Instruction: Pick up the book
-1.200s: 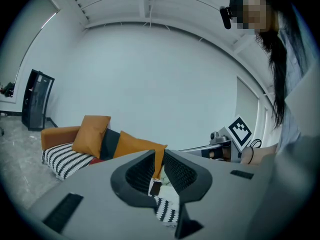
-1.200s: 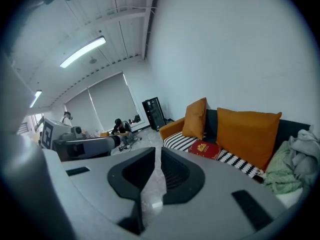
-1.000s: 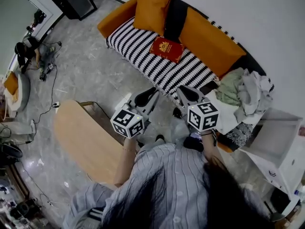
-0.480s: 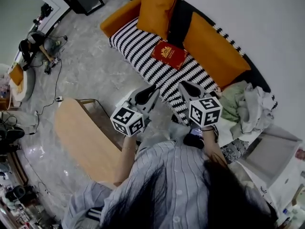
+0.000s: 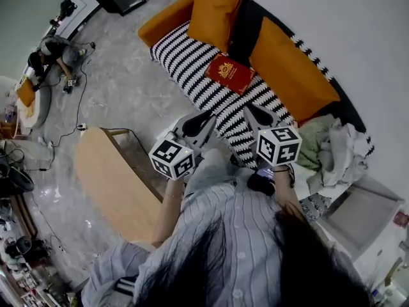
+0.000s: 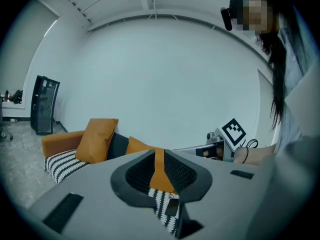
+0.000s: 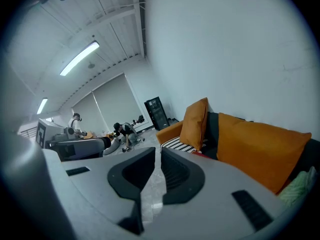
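Two closed, empty tools, my left gripper [image 5: 203, 120] and right gripper [image 5: 252, 112], hang short of the sofa [image 5: 185, 59], where the book [image 5: 230, 74] lies flat near the seat's back edge; I judge this the approach, so next I'd reach in and open the jaws

Striped sofa seat [image 5: 185, 56] is wide open from its front edge up to the book [image 5: 230, 74]; orange cushion [image 5: 214, 8] crowds the back edge, clothes pile [image 5: 332, 146] buries one end.
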`<act>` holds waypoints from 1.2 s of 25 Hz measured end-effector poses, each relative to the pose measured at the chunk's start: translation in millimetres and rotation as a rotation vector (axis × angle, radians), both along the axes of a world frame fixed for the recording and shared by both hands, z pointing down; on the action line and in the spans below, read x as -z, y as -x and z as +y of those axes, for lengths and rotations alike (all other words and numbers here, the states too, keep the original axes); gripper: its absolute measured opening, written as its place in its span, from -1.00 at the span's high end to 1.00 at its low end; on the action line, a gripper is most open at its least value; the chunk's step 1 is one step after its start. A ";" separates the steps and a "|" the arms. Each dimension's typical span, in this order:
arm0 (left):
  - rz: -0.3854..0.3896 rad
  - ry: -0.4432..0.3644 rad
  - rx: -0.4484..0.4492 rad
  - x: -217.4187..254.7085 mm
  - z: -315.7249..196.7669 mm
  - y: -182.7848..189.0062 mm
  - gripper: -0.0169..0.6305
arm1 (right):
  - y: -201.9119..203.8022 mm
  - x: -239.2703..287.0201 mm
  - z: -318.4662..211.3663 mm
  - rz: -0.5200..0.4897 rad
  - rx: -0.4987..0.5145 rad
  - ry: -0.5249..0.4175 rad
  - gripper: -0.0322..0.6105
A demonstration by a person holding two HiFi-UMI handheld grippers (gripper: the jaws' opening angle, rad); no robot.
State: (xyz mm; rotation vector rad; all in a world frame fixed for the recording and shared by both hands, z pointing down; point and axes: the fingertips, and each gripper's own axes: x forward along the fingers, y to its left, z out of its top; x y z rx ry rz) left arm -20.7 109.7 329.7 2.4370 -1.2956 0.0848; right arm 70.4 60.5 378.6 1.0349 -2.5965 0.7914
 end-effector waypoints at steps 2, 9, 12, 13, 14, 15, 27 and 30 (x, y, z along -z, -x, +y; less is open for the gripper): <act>0.000 0.001 0.010 -0.7 -2.6 2.2 0.80 | 0.0 -1.3 -3.5 -0.002 0.001 0.004 0.75; -0.001 0.034 0.022 -13.3 -16.7 6.8 0.80 | -0.7 -9.3 -22.8 -0.002 0.000 0.019 0.75; -0.008 0.037 0.015 -15.6 -30.0 10.6 0.80 | -0.4 -12.6 -35.5 -0.003 -0.014 0.024 0.75; -0.009 0.037 0.013 -15.7 -34.6 12.3 0.80 | -0.3 -13.5 -39.7 -0.003 -0.019 0.026 0.75; -0.008 0.037 0.012 -15.9 -39.3 14.5 0.80 | 0.1 -14.4 -44.0 0.000 -0.024 0.027 0.75; -0.008 0.039 0.011 -16.4 -44.4 17.1 0.80 | 0.8 -15.3 -48.4 0.003 -0.029 0.029 0.75; -0.006 0.121 -0.032 -50.3 -119.6 55.4 0.80 | 23.5 -56.0 -120.5 0.034 -0.088 0.121 0.75; -0.003 0.151 -0.033 -63.5 -139.3 72.3 0.80 | 29.8 -71.7 -137.8 0.055 -0.100 0.152 0.75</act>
